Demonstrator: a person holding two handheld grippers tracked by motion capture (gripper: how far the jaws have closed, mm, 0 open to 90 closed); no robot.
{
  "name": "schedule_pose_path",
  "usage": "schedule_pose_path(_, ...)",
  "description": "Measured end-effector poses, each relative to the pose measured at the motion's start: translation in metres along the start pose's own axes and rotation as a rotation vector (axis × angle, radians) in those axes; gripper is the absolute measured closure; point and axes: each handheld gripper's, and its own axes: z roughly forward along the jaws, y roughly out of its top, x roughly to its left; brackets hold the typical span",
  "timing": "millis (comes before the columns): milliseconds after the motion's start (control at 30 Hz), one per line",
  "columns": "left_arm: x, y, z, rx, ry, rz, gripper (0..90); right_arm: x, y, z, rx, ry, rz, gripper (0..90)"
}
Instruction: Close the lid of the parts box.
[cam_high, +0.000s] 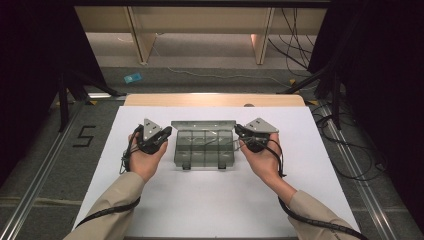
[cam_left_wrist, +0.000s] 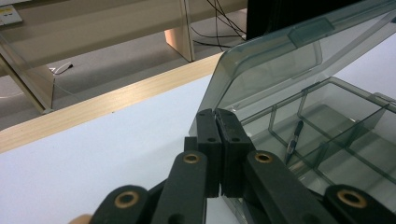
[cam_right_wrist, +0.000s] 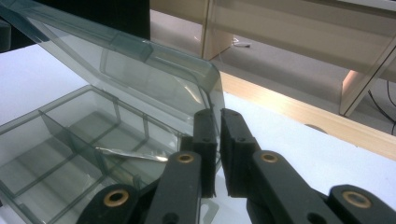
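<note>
White table (cam_high: 210, 200): we flank the open compartment box (cam_high: 205, 147), left gripper (cam_high: 159, 136) pressed together, right gripper (cam_high: 243, 134) nearly together, empty.

A clear compartment box (cam_left_wrist: 327, 121) runs off the frame's right edge (its small dark pen-like item (cam_left_wrist: 294, 140) is too small to identify).

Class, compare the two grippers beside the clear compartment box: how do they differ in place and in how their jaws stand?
The left gripper sits at the box's left end, the right gripper at its right end. The left gripper's jaws press flat together; the right gripper's show a thin slit. Both point inward at the box, lid raised, and hold nothing.
</note>
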Motion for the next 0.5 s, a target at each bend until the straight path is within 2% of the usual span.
schedule_pose_path(267,-0.0026,-0.0021,-0.0017,0.021,-0.009,-0.001,87.6,-0.0001,-0.0036,-0.0024,-0.003,0.009,-0.011,84.5)
schedule_pose_path(467,-0.0043,-0.0031,-0.0044,0.030,-0.020,-0.002,86.9,-0.0007,-0.0071,-0.0054,0.019,0.039,-0.011,81.8)
schedule_pose_path(500,-0.0045,-0.0034,-0.0047,0.034,-0.023,0.003,86.5,-0.0005,-0.0083,-0.0051,0.007,0.040,-0.005,81.5)
